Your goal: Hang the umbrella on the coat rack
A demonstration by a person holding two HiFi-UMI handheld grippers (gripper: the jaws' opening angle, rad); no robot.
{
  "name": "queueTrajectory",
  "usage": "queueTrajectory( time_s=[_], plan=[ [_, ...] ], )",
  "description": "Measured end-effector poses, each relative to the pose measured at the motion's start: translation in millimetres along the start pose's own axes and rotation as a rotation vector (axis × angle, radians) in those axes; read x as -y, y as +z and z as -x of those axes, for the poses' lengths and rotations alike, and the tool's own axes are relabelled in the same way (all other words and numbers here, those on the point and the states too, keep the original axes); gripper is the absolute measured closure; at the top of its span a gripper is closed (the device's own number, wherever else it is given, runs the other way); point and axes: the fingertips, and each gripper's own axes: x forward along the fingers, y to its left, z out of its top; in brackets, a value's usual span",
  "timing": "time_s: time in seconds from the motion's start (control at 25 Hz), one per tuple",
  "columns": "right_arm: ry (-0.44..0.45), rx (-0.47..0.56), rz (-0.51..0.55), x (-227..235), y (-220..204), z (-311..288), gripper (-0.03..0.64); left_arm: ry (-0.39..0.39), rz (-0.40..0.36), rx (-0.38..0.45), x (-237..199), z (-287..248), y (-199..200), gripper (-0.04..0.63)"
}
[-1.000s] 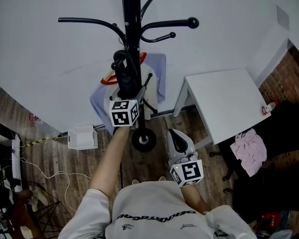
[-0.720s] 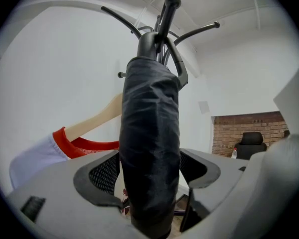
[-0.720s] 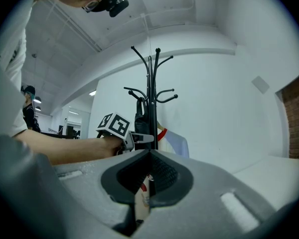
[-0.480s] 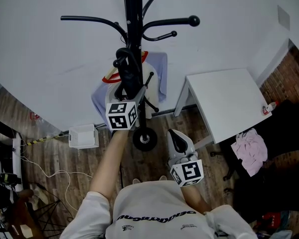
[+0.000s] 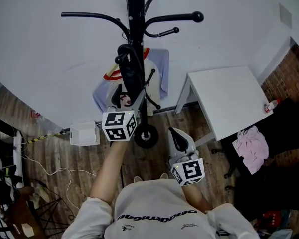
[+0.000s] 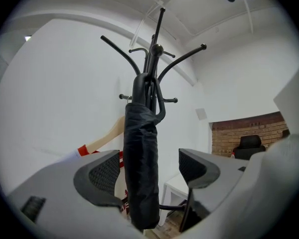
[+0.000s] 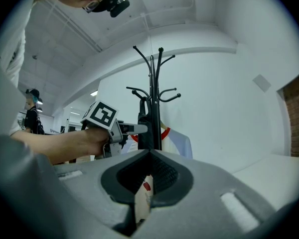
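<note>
The black coat rack (image 5: 135, 14) stands against the white wall. The folded black umbrella (image 5: 129, 71) hangs by its curved handle from one of the rack's lower hooks, close along the pole. My left gripper (image 5: 129, 97) is open just in front of it. In the left gripper view the umbrella (image 6: 141, 158) hangs between the two pads with a gap on each side, under the rack's arms (image 6: 157, 39). My right gripper (image 5: 178, 139) is shut and holds nothing, low beside the person's body. From the right gripper view (image 7: 149, 153) I see the rack (image 7: 159, 78) and the left gripper (image 7: 139, 129).
A white table (image 5: 224, 101) stands right of the rack. A white shirt with red trim (image 5: 157, 71) hangs behind the pole. The rack's round base (image 5: 146, 136), a white box (image 5: 84, 133) and cables lie on the wood floor. A pink cloth (image 5: 250, 146) lies at the right.
My left gripper has drawn back from the umbrella toward the person, its jaws wider than before. The umbrella stays hanging on the rack. The right gripper has not moved.
</note>
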Motion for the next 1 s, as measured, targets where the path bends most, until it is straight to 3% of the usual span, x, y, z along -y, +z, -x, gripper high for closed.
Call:
queueTrajectory(
  time_s=[0.36, 1.0],
  plan=[
    [0.001, 0.010, 0.002, -2, 4, -1, 0.618, 0.018, 0.028, 0.026, 16, 40, -5, 0.303],
    [0.010, 0.017, -0.005, -9, 6, -1, 0.618, 0.051, 0.031, 0.056, 43, 92, -28, 0.515]
  ],
)
